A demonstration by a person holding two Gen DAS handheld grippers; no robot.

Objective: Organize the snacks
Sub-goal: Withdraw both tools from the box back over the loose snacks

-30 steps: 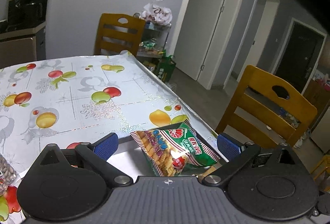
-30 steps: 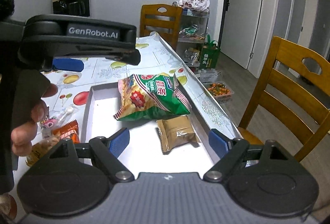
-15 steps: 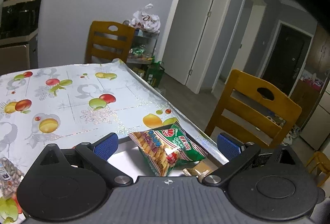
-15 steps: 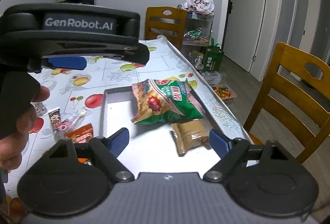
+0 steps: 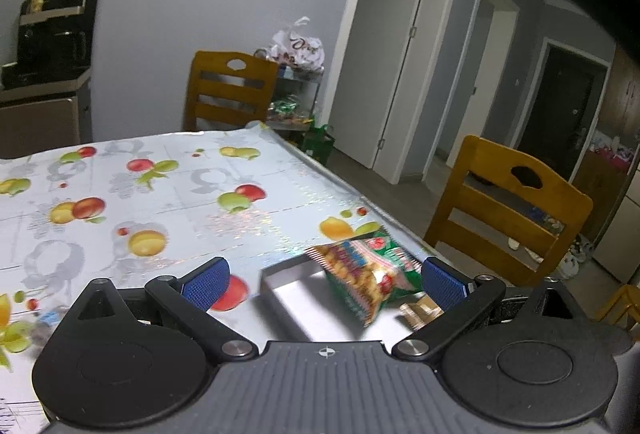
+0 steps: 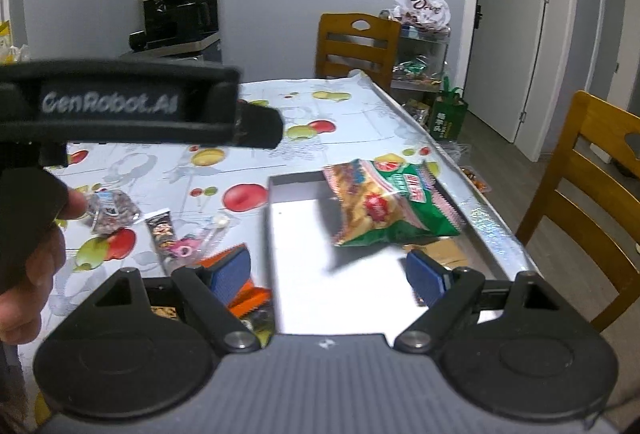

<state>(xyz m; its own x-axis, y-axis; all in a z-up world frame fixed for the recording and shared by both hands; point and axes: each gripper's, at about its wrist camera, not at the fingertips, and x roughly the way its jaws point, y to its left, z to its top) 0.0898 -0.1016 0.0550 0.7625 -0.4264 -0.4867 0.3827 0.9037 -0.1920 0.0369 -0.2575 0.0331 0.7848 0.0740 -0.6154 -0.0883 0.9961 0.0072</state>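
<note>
A green and red chip bag [image 6: 388, 202] lies in the far right part of a shallow white tray [image 6: 304, 234]; a brown packet [image 6: 444, 252] lies beside it. The bag [image 5: 368, 274], tray [image 5: 296, 294] and packet [image 5: 420, 312] also show in the left wrist view. My left gripper [image 5: 324, 278] is open and empty, held above the tray's left side. My right gripper [image 6: 330, 272] is open and empty over the tray's near end. Loose snacks lie left of the tray: a nut pack [image 6: 114, 208], a dark bar [image 6: 160, 232], a pink candy [image 6: 188, 246] and an orange packet [image 6: 250, 298].
The table has a fruit-print cloth [image 5: 160, 194]. Wooden chairs stand at the far end [image 5: 230, 92] and on the right [image 5: 508, 210]. A shelf with snack bags [image 6: 420, 46] stands behind. The left gripper's body [image 6: 120, 106] and the hand holding it fill the left of the right wrist view.
Both grippers have pulled back and swung left; the tray and bag now sit further right in both views. More loose snacks left of the tray have come into view.
</note>
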